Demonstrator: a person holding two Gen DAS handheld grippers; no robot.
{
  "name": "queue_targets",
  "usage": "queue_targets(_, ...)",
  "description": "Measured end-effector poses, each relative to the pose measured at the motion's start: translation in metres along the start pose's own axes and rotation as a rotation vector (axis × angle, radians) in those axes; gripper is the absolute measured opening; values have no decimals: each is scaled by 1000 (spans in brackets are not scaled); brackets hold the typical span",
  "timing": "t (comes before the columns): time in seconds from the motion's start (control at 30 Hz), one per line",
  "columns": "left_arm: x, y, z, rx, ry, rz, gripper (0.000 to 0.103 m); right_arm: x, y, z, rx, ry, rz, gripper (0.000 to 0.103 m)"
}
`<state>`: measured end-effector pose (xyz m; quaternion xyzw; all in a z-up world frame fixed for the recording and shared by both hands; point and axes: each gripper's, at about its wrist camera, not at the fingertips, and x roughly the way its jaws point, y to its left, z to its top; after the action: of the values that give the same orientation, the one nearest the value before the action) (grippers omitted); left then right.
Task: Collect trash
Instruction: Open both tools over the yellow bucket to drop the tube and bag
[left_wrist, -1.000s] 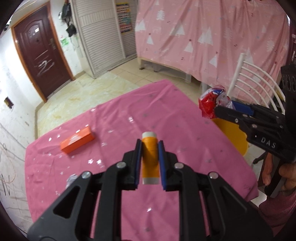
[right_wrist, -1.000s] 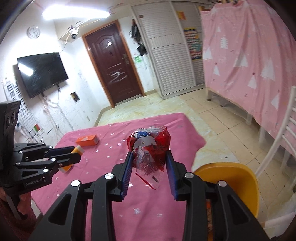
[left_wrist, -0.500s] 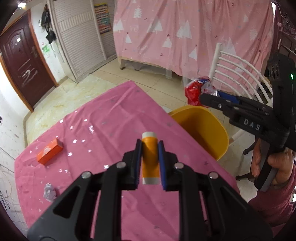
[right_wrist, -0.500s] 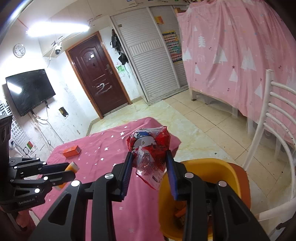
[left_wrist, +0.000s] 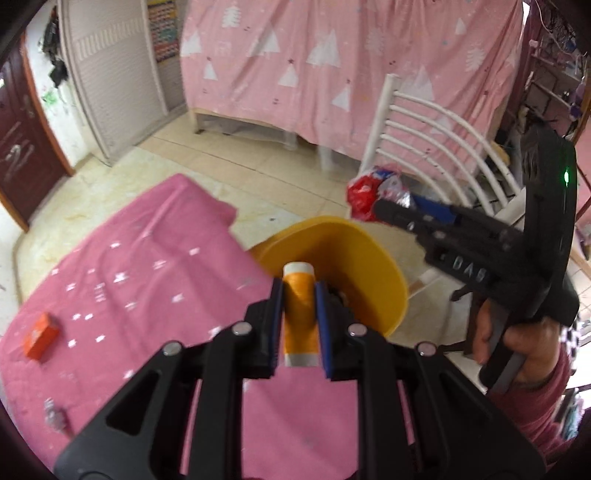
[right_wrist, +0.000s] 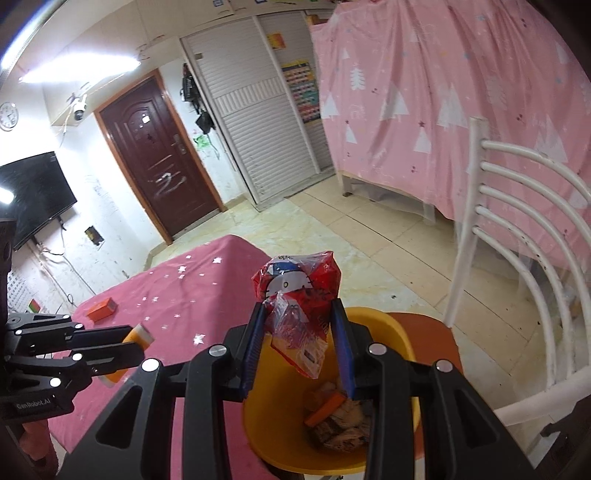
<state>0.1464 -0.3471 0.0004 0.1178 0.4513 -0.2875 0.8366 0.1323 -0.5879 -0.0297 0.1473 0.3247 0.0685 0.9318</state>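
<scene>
Overhead, left gripper (left_wrist: 299, 295) clamps a smooth orange tube (left_wrist: 300, 314), right gripper (right_wrist: 299, 325) pinches a crinkly red wrapper (right_wrist: 299, 295)

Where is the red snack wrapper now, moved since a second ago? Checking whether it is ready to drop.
Yes. The red snack wrapper, held in the right claw, moved off the pink tablecloth to above the yellow bin.

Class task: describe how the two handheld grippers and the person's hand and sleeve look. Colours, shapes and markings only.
Both grippers are black plastic with open triangular linkages, silver round bolts and blue ribbed finger pads. The left gripper carries white lettering on its side, seen from the right wrist. The right gripper bears raised letters reading DAS, a small green light and a pistol-style handle. The hand holding it is bare, with a pink sleeve.
</scene>
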Motion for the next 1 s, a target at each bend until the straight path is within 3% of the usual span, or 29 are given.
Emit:
queue_targets(0.27, 47, -13, 30, -25, 38, -30, 17, 12, -13, -9, 14, 48, -11, 34)
queue_targets(0.3, 52, -14, 31, -27, 44, -23, 24, 14, -14, -10, 15, 54, -8, 38)
queue_targets(0.33, 58, -13, 34, -36, 53, -17, 40, 17, -14, -11, 14, 65, -8, 40)
queue_targets(0.43, 64, -6, 37, -65, 56, -4, 55, 21, -18, -12, 25, 77, -31, 46)
queue_targets(0.73, 67, 20, 28, -117, 64, 17, 55, 27, -14, -14, 31, 86, -14, 51)
queue_targets(1.0, 38, 53, 19, -165, 6, 82, 55, 34, 10, -4, -7, 94, -15, 52)
